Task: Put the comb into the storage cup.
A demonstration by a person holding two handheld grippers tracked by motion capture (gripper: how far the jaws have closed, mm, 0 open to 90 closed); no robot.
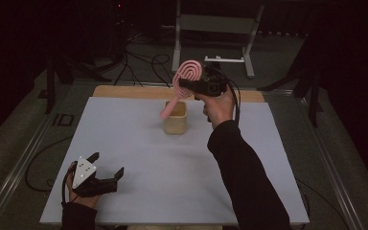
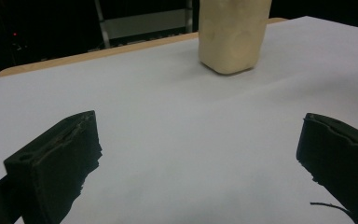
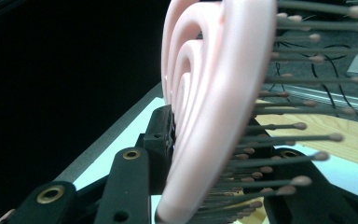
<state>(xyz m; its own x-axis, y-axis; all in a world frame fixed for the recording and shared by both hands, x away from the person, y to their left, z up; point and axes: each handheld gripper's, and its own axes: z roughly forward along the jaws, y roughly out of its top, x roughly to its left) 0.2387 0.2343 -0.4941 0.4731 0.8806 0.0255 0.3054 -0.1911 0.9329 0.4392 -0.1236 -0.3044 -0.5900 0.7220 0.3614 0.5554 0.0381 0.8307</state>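
Note:
A pink hairbrush (image 1: 184, 81) with a looped oval head hangs tilted above a cream-coloured cup (image 1: 175, 118) at the far middle of the table, its handle end pointing down toward the cup's mouth. My right gripper (image 1: 188, 85) is shut on the brush head, whose pink loops and bristles (image 3: 214, 121) sit close before the right gripper camera. My left gripper (image 1: 107, 166) rests open near the table's front left corner, nothing between its jaws. In the left gripper view the cup (image 2: 232, 35) stands ahead on the white surface.
The white table top (image 1: 139, 158) has a wooden strip (image 1: 124, 92) along its far edge. A metal frame stand (image 1: 215, 28) and cables (image 1: 143, 62) lie on the floor beyond the table. Dark surroundings on both sides.

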